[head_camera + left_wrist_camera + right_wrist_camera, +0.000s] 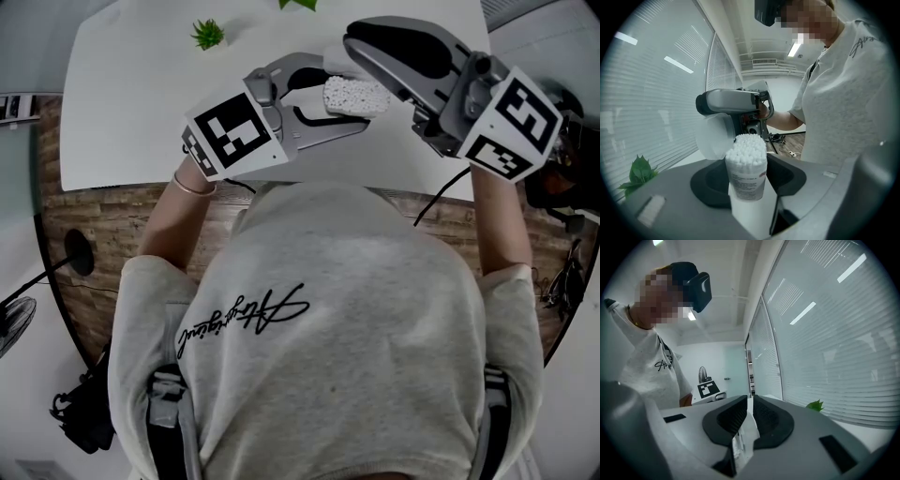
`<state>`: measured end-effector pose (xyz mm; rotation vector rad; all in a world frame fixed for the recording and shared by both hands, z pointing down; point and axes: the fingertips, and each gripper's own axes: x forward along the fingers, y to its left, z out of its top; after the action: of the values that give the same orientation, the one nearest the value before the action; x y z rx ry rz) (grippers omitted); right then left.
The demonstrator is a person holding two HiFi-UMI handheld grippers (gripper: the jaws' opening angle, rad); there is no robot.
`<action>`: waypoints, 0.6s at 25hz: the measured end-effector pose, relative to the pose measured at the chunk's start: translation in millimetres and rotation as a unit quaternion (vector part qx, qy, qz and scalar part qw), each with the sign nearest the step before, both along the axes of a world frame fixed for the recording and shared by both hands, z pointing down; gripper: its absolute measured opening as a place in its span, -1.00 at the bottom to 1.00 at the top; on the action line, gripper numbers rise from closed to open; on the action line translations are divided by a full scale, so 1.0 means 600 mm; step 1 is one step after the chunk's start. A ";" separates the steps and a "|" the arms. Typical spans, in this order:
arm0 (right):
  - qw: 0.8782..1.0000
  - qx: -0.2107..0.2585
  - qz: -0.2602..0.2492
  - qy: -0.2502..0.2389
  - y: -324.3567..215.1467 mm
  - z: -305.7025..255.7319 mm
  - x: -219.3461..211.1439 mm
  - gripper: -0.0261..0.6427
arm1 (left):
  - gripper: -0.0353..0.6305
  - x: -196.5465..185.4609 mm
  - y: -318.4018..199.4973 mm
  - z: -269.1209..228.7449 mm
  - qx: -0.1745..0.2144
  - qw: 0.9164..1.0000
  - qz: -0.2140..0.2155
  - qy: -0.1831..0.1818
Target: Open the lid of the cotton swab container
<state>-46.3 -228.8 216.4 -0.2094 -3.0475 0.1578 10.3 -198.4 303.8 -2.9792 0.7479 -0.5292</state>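
The left gripper (747,168) clamps the cotton swab container (746,180) at half spread, above the white table's (122,103) near edge. The container's long axis stands upright, swab tips up. The right gripper (751,401) is nearly closed, pinching the translucent lid (715,138). Only the left gripper view shows the lid tipped off the mouth, beside the swabs.

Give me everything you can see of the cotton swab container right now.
The clear cylindrical plastic cotton swab container stands upright, clamped between the black pads of the left gripper. White swab tips pack its open top, and a printed label wraps its side. Its translucent lid is tipped off beside the rim, pinched in the right gripper.
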 end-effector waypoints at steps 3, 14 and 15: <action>1.000 -0.015 0.002 -0.003 -0.003 0.002 0.001 -0.80 | -0.26 0.001 0.003 0.001 0.002 1.000 0.002 0.001; 0.999 -0.039 0.012 -0.010 -0.009 0.004 0.001 -0.80 | -0.26 0.001 0.006 -0.001 0.005 1.000 -0.002 0.015; 0.999 -0.038 0.015 -0.011 -0.009 0.003 0.002 -0.80 | -0.26 0.002 0.006 -0.002 0.006 1.000 -0.004 0.016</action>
<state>-45.4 -234.2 218.3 -0.1728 -3.0710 0.2768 11.5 -194.6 302.9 -2.9826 0.7623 -0.4755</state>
